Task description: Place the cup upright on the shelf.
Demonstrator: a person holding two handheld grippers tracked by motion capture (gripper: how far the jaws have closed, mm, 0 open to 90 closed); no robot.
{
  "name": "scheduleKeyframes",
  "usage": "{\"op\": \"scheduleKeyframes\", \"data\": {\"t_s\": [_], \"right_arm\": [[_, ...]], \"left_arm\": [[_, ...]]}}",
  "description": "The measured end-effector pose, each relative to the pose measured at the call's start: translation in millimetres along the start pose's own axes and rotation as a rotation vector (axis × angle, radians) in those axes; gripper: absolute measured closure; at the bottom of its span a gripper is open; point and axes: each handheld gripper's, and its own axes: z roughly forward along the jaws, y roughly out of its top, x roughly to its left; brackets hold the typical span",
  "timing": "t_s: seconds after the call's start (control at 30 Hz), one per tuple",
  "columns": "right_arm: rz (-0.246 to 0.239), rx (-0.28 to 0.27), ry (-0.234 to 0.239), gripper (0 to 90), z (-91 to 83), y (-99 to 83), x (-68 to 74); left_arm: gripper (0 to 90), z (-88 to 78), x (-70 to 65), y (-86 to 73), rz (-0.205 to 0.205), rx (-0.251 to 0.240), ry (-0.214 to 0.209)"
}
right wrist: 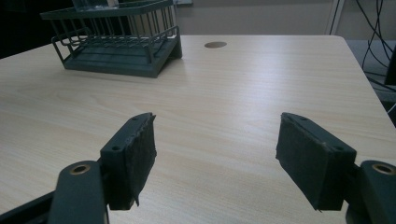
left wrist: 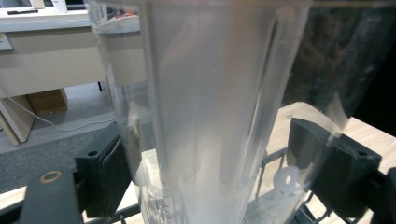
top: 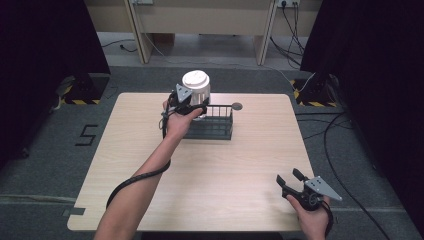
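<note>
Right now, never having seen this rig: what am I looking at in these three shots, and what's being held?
No robot arm here. A person holds a two-jaw gripper in each hand, and each gripper carries its own camera.

The high view looks down on a wooden table from the person's side. On its far part stands a dark wire rack, with a small round disc set in the tabletop just behind it.

The left gripper clamps a clear plastic container with a white lid, at the rack's left end. In the left gripper view the black jaws sit against its two sides.

The right gripper hovers near the table's near right corner, jaws wide apart and holding nothing.
</note>
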Motion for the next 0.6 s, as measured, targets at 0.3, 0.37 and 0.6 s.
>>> {"op": "scheduleKeyframes", "data": {"t_s": [0.3, 0.37, 0.6], "right_arm": [[0.002, 0.0, 0.002, 28.9, 0.1, 0.1, -1.4], [0.003, -0.002, 0.003, 28.9, 0.1, 0.1, -1.4], [0.007, -0.002, 0.005, 29.0, -0.1, 0.0, -1.2]], "left_arm": [[16.8, 9.1, -4.0, -7.9, -0.02, 0.021, 0.008], [16.8, 10.5, -4.8, -9.9, -0.023, 0.026, 0.013], [16.8, 15.9, -6.7, -16.7, -0.031, 0.05, 0.028]]}}
